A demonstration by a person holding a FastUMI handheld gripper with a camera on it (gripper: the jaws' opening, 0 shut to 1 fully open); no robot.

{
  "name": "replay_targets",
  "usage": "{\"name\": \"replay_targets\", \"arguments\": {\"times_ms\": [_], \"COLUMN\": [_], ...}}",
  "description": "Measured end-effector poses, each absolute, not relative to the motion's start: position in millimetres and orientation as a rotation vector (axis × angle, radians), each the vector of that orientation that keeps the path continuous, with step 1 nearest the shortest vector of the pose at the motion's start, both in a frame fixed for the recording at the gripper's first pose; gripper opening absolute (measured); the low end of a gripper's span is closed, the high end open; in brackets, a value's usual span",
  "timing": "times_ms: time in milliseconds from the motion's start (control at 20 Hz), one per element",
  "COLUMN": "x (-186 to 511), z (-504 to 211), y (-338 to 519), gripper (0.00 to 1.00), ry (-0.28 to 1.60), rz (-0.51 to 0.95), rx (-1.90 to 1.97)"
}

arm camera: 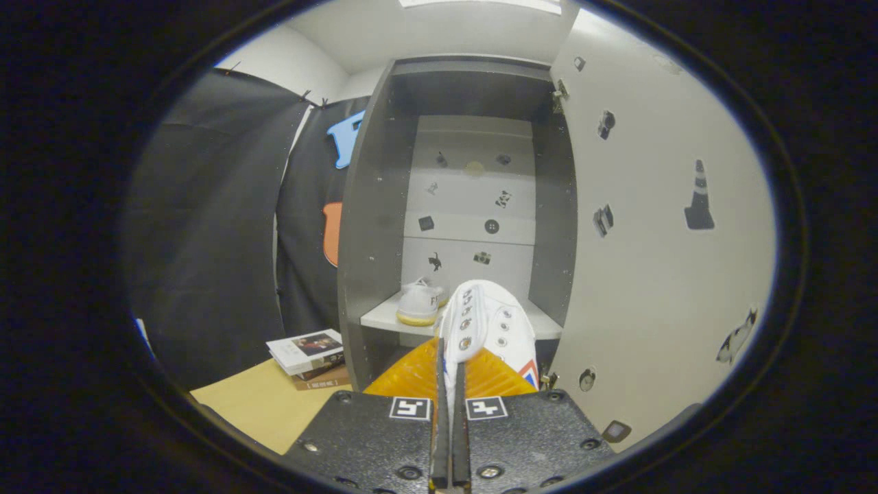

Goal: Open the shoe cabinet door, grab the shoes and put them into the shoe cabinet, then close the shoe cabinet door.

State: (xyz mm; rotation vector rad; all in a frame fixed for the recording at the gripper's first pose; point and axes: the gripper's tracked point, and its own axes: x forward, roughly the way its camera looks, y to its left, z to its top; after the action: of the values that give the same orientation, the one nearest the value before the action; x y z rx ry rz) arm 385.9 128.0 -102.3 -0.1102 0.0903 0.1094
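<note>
My gripper (451, 367) is shut on a white lace-up shoe (488, 322), which stands up between the fingers with its eyelets toward me. It hangs just in front of the open shoe cabinet (367, 226). A second white shoe (420, 302) with a tan sole rests on the left part of the cabinet's pale lower shelf (384, 319). The cabinet door (658, 226) is swung wide open to the right of the held shoe, its inner face carrying small dark stickers.
A stack of books (306, 357) lies on the tan floor (264, 405) left of the cabinet's base. Black cloth forms the booth wall (212, 226) on the left. The cabinet's grey side panels and open door narrow the way in.
</note>
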Motion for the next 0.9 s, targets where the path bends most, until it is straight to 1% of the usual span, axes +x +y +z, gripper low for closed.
{"name": "replay_targets", "arguments": {"times_ms": [100, 350, 500, 750, 900], "x": [404.3, 440.6, 471.9, 532.2, 567.4], "z": [-90.3, -89.7, -88.1, -70.1, -62.9], "y": [130.8, 129.7, 117.8, 87.1, 87.3], "gripper": [0.06, 0.06, 0.06, 0.06, 0.06], "ry": [0.104, 0.246, 0.301, 0.29, 0.294], "rz": [0.099, 0.115, 0.089, -0.018, -0.012], "rx": [-0.114, -0.118, -0.124, -0.194, -0.217]}}
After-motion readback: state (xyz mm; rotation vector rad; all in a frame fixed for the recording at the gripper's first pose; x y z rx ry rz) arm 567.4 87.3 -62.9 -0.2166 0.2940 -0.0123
